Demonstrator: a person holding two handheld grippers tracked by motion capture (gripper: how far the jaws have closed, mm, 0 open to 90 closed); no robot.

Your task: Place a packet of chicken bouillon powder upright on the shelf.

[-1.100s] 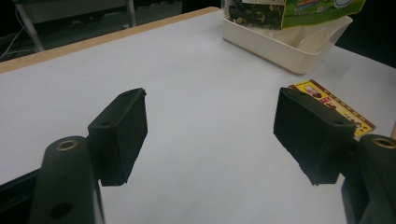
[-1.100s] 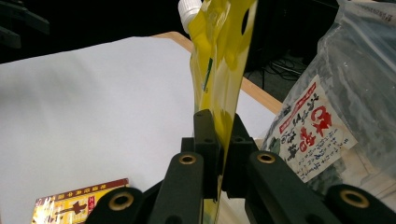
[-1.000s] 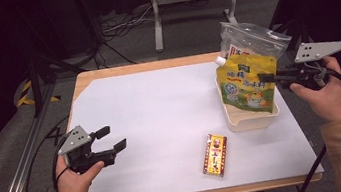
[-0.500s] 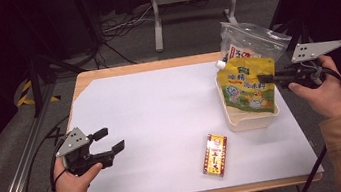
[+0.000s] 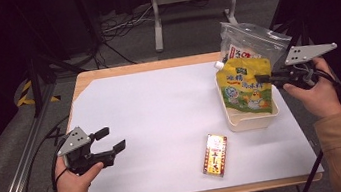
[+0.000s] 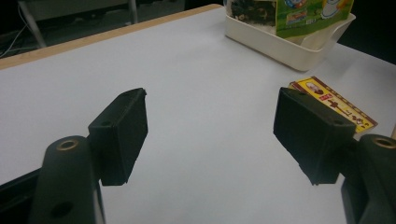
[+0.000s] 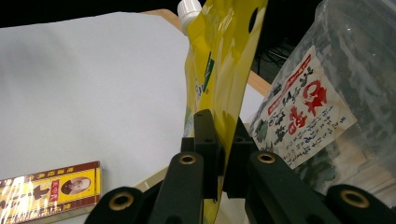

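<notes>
I am holding the right gripper (image 5: pixel 263 78) clamped on the yellow pouch (image 5: pixel 247 87), standing in the cream bin (image 5: pixel 247 120) at right of frame. Left gripper (image 5: pixel 114 140) is waiting, jaws apart. The thin edge may slip, toppling the clear bag (image 5: pixel 252 41).

- Your right gripper (image 5: pixel 263 78), at the frame's right, pinches the yellow pouch (image 5: pixel 247 84) upright in the cream bin (image 5: pixel 250 121).
- Your left gripper (image 5: pixel 112 139), lower left, hangs open-jawed over the white table (image 5: pixel 160 112).
- A small box (image 5: pixel 215 155) lies lower centre.

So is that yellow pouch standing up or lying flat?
Standing up: the yellow pouch sits upright in the white tub, pinched by the right hand-held gripper.
</notes>
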